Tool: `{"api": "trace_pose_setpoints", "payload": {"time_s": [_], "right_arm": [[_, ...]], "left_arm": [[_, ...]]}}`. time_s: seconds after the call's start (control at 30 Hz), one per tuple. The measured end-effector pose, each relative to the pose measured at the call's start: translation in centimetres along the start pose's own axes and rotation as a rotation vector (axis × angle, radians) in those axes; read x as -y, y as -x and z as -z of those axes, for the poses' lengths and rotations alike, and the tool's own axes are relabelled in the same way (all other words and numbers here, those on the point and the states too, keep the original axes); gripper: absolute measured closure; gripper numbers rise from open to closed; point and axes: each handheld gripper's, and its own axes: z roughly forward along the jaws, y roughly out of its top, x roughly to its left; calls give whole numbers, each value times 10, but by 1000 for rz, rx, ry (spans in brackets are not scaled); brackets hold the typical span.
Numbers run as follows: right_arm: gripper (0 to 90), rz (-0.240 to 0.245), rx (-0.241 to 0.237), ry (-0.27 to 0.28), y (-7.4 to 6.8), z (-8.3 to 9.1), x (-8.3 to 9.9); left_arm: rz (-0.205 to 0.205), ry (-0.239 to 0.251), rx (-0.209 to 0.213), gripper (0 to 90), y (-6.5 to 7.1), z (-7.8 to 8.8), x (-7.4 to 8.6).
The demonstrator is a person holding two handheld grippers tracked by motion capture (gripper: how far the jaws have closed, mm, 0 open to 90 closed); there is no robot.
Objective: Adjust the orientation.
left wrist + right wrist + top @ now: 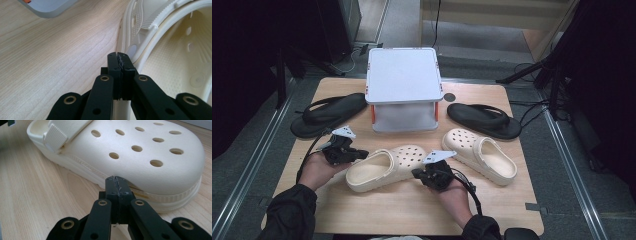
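Both pairs of jaws were pressed shut, holding nothing: the left gripper [119,55] at the clog's [384,167] heel rim, the right gripper [116,179] against its toe side.

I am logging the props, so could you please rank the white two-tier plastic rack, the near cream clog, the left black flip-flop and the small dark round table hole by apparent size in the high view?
1. White two-tier plastic rack, clearly largest.
2. Near cream clog and left black flip-flop: they look alike, so unranked.
3. Small dark round table hole, smallest.

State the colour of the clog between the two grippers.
Cream clog, shown best in the right gripper view.
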Motion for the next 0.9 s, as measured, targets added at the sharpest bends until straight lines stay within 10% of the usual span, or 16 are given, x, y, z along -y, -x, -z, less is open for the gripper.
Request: {"api": "trace_pose_setpoints", "payload": {"time_s": [0.9], "right_arm": [[900, -1, -46, -15, 7, -28, -25]], "left_arm": [[37, 5, -18, 894, 32, 15, 31]]}}
